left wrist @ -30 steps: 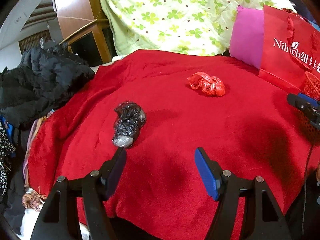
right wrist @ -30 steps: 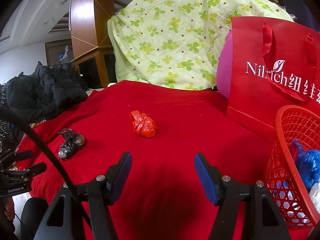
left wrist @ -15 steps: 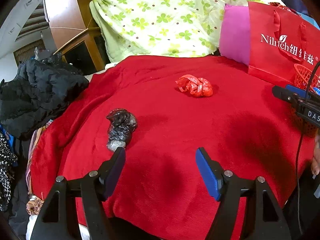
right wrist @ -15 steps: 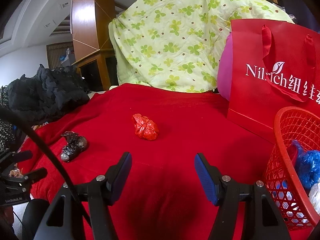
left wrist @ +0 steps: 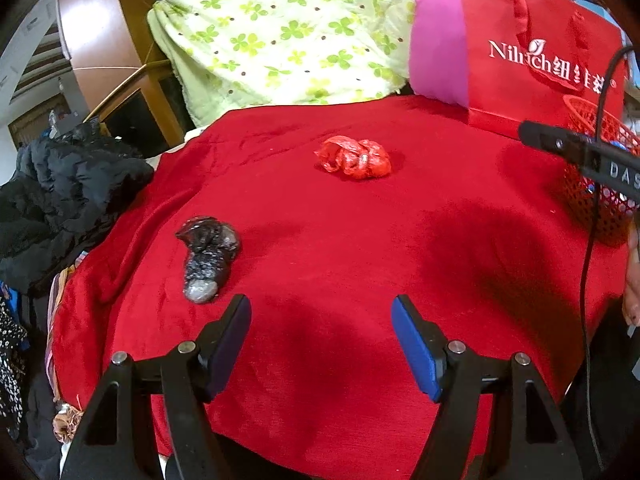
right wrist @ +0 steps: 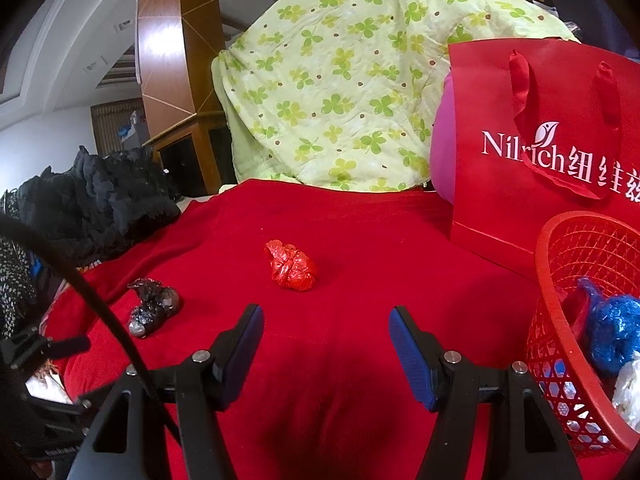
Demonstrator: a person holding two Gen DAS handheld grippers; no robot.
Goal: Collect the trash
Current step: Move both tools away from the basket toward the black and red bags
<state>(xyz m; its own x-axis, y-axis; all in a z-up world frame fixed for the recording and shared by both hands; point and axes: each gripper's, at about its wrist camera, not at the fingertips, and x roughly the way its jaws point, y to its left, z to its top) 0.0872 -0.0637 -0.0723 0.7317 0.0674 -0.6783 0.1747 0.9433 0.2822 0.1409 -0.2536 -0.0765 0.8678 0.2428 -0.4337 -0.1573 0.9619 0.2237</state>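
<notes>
Black crumpled bag (left wrist: 208,256) near the blanket's (left wrist: 360,240) left edge; red one (left wrist: 356,158) central. Left gripper (left wrist: 320,344) and right gripper (right wrist: 326,344), both spread, empty. Straddle each wad before squeezing; basket (right wrist: 560,248) at right edge.

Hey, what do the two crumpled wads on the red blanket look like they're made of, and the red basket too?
Red wad: thin glossy plastic film, probably a bag, going by its shiny crinkles. Black wad: likewise crumpled shiny plastic film, with a greyish end. Red basket: rigid moulded plastic, judging by its open lattice wall and smooth rim. Red blanket: soft, matte, fleece-like fabric.
</notes>
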